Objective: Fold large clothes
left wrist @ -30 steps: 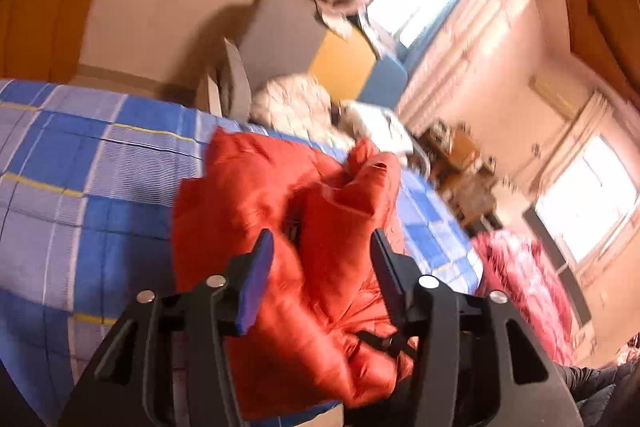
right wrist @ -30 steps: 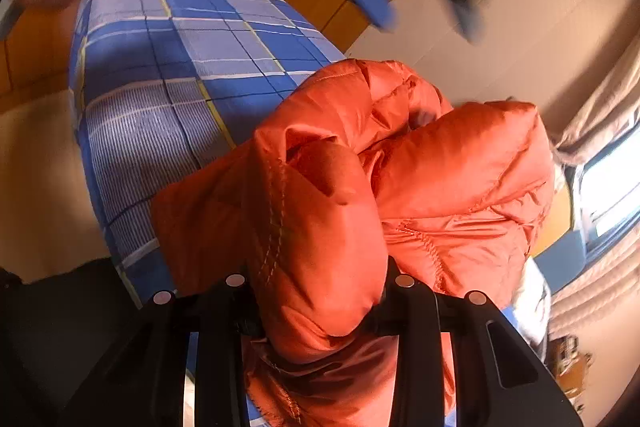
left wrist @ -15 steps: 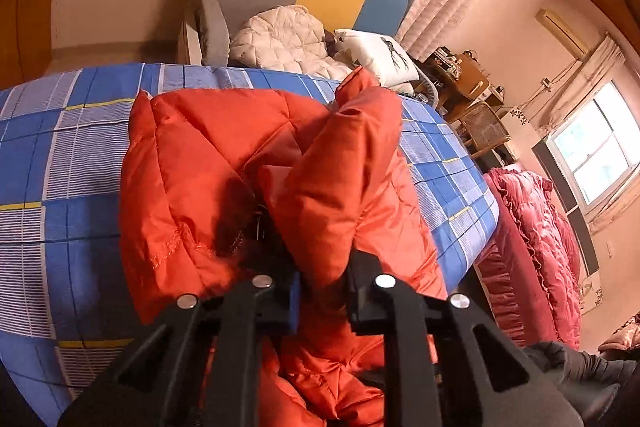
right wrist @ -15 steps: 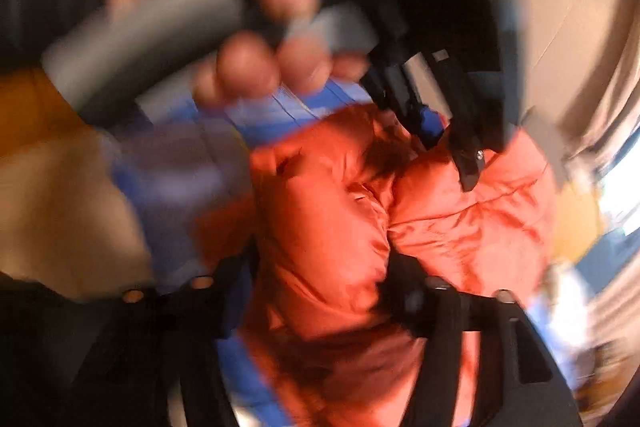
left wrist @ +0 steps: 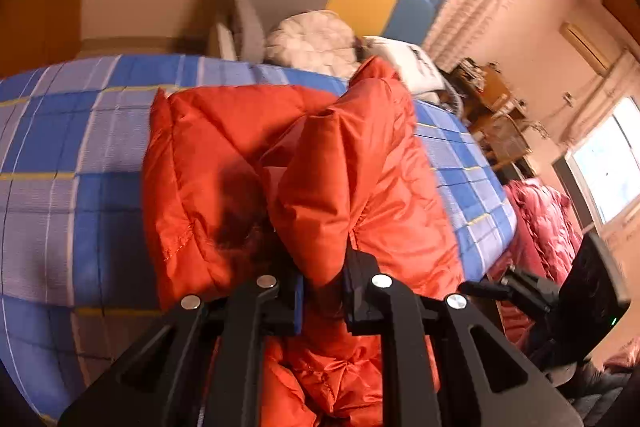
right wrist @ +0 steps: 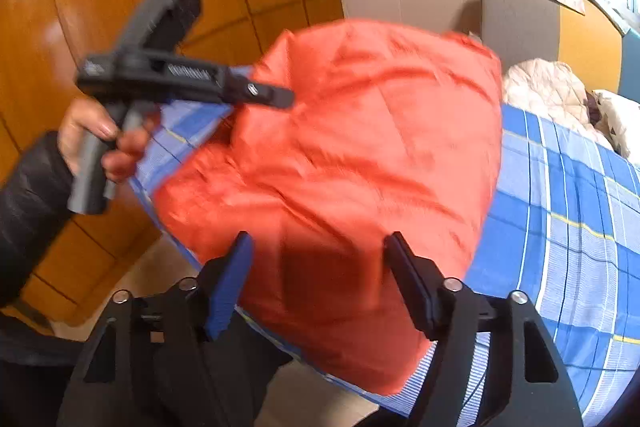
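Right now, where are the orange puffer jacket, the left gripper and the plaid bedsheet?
orange puffer jacket [left wrist: 224, 147]: left wrist view, quilted panel lying on the bed.
left gripper [left wrist: 322, 279]: left wrist view, between its fingertips, clamped on a jacket fold.
plaid bedsheet [right wrist: 560, 227]: right wrist view, bare blue checks.

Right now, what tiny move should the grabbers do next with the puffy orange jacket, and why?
Probably bring the right gripper forward onto the puffy orange jacket on the blue checked bed cover. Its jaws are closing, but the pads sit apart from the fabric, so it holds nothing. The left gripper is already clamped on a fold, and one grip likely can't fold it.
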Demonstrator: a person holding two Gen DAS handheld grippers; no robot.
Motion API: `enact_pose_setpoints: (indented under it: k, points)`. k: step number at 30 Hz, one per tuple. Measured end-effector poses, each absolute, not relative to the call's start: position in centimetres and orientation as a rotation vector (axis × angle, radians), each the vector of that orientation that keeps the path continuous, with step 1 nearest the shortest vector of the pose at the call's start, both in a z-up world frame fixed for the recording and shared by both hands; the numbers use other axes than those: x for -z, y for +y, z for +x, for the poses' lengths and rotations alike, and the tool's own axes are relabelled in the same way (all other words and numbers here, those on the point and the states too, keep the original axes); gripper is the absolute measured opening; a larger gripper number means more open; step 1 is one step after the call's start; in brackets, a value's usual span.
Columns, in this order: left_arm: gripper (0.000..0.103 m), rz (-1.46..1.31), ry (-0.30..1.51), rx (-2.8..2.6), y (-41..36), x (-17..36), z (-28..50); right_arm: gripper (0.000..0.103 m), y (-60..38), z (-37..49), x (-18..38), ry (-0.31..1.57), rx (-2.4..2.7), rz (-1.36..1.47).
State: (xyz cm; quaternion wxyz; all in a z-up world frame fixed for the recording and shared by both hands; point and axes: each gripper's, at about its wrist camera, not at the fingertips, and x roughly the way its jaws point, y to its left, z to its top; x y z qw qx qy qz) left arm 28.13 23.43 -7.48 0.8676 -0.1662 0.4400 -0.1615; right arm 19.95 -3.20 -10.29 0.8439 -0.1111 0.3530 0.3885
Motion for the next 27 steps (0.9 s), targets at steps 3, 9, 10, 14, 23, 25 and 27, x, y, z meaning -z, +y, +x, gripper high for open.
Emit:
enact_pose_setpoints:
  k: [3,9,10,14,23,25,27]
  points:
    - [0.013,-0.374,0.929,0.274,24.0,8.6,27.4,0.067,-1.5,19.8,11.2,0.742,-0.803,-0.293]
    - [0.016,-0.409,0.918,0.13,24.1,12.0,25.7,0.067,1.0,18.2,14.7,0.709,-0.759,-0.448]
    - [0.016,-0.41,0.91,0.11,24.0,12.5,25.6,0.067,1.3,18.0,15.1,0.702,-0.754,-0.462]
    - [0.019,-0.38,0.861,0.016,23.0,13.6,25.1,0.067,1.5,17.5,15.2,0.709,-0.768,-0.477]
    - [0.018,-0.228,0.773,-0.061,21.1,12.9,24.1,0.067,-2.4,21.0,9.4,0.762,-0.893,-0.231]
    - [0.018,-0.205,0.759,-0.067,20.7,12.5,23.9,0.067,-3.0,23.1,8.3,0.754,-0.859,-0.178]
    - [0.018,-0.199,0.752,-0.066,20.4,12.2,23.5,0.067,-3.0,25.2,7.3,0.748,-0.823,-0.145]
